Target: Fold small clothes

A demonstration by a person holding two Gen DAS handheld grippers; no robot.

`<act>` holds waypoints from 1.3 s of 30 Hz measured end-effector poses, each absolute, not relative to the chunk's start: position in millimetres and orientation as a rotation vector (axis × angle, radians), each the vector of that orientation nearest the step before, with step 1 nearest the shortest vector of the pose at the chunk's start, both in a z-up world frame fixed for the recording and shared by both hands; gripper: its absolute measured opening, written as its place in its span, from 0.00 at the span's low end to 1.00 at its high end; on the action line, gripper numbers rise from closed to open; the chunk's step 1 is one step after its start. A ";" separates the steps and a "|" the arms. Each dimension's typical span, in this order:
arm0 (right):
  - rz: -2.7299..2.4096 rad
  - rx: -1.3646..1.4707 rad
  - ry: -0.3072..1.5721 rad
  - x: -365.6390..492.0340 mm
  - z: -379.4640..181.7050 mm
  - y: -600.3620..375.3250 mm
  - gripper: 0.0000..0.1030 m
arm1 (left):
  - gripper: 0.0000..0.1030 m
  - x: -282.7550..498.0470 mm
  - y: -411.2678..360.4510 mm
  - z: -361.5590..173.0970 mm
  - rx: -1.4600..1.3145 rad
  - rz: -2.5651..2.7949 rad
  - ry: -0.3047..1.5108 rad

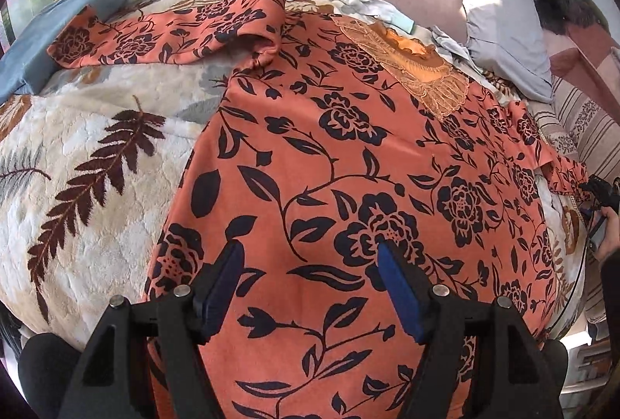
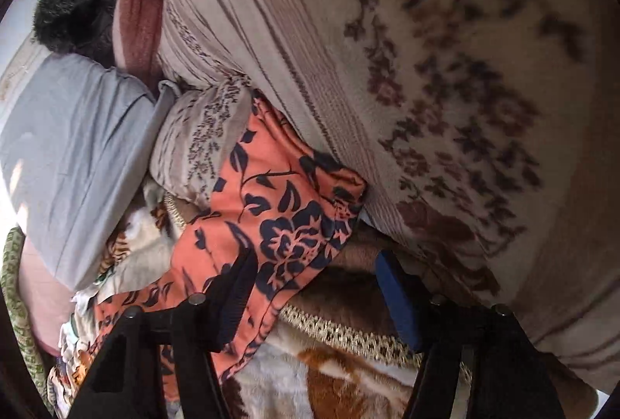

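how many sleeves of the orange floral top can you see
2. One sleeve lies spread out to the upper left on the leaf-print blanket in the left wrist view. The other sleeve lies beside the right gripper, against the striped bedding. Both grippers are open.

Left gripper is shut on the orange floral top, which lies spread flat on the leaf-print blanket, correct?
Not quite. The left wrist view shows the left gripper open, its fingers spread wide above the orange floral top and gripping nothing. The rest holds: the top lies spread flat on the leaf-print blanket.
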State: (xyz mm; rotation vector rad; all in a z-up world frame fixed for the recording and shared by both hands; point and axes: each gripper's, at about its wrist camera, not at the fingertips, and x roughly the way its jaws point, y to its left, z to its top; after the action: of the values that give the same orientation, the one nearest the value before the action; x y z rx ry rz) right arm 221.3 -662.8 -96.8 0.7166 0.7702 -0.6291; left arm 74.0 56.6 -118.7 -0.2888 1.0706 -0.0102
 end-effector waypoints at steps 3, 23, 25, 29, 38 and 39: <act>-0.715 0.682 0.789 239.2 -108.0 -671.0 0.30 | 0.70 79.7 58.5 -120.4 -0.270 -0.008 1.070; 0.157 0.334 0.589 299.1 50.5 -287.0 0.06 | 0.70 56.5 132.6 -113.4 -0.445 0.030 0.968; 0.240 0.349 0.653 302.7 19.5 -230.5 0.06 | 0.70 51.3 142.2 -113.5 -0.459 0.049 0.965; 0.398 0.280 0.914 320.9 -74.3 -124.5 0.22 | 0.70 46.9 154.4 -116.8 -0.469 0.085 0.984; 0.435 0.351 0.982 267.5 -98.0 -169.0 0.72 | 0.73 60.7 146.4 -117.8 -0.459 0.071 0.984; 0.412 0.376 0.968 270.1 -89.1 -183.0 0.72 | 0.73 64.5 142.0 -116.4 -0.462 0.058 0.981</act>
State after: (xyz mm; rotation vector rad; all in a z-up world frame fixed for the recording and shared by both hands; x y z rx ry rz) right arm 270.1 -183.0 -89.1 0.3764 0.9677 0.4122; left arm 64.5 142.0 -116.4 -0.4618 0.9814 0.0577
